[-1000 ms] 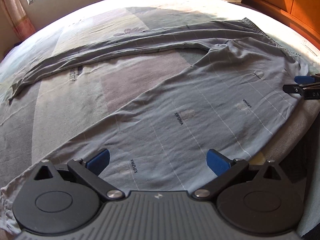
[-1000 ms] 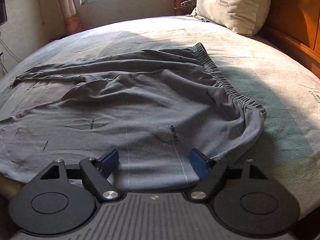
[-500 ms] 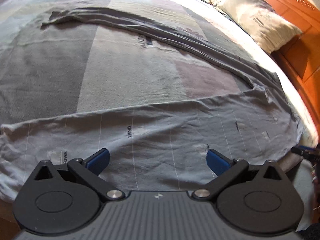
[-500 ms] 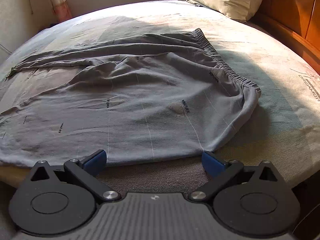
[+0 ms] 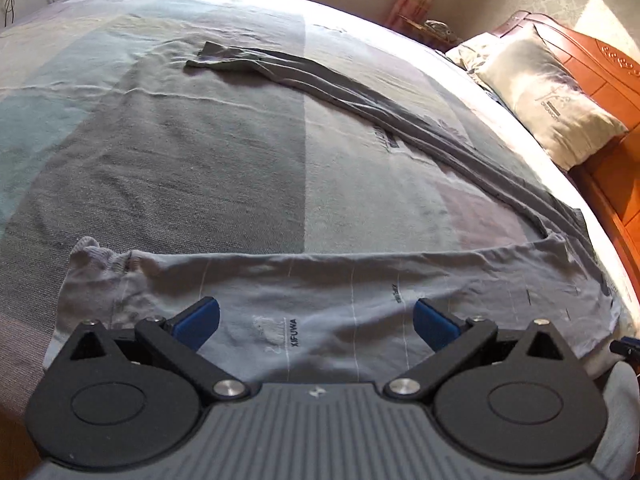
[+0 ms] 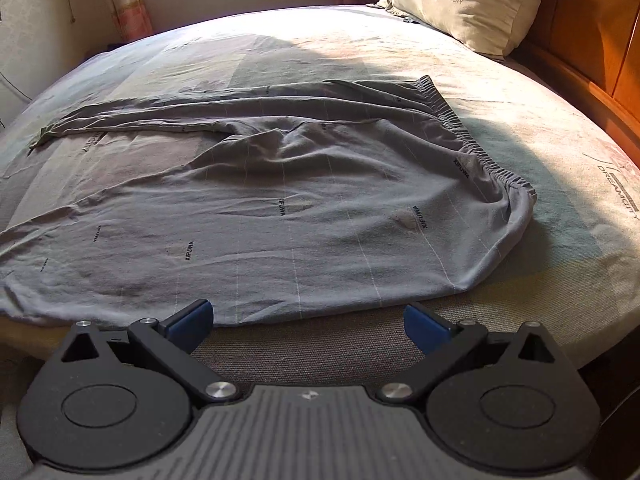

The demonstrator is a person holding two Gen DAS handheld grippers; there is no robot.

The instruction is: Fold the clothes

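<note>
**Trousers spread flat, 0 folds made**

Grey cotton trousers with printed lettering (image 6: 280, 208) lie spread across the striped bed cover (image 5: 200, 152), legs splayed apart, waistband toward the beige pillow (image 6: 472, 0). Left gripper (image 5: 316, 320) and right gripper (image 6: 308, 320): jaws fully wide, holding nothing. All folding remains.

Two tools of the same kind are seen, the left gripper (image 5: 316, 322) and the right gripper (image 6: 308, 322). Each one is made of black plastic with a grey ribbed body at the bottom. Two big round black discs are set at the sides. Thin black arms are joined on with shiny silver screws. Blue pads (image 5: 198, 318) are fitted at the finger ends. A small white mark is printed on the grey part.
</note>
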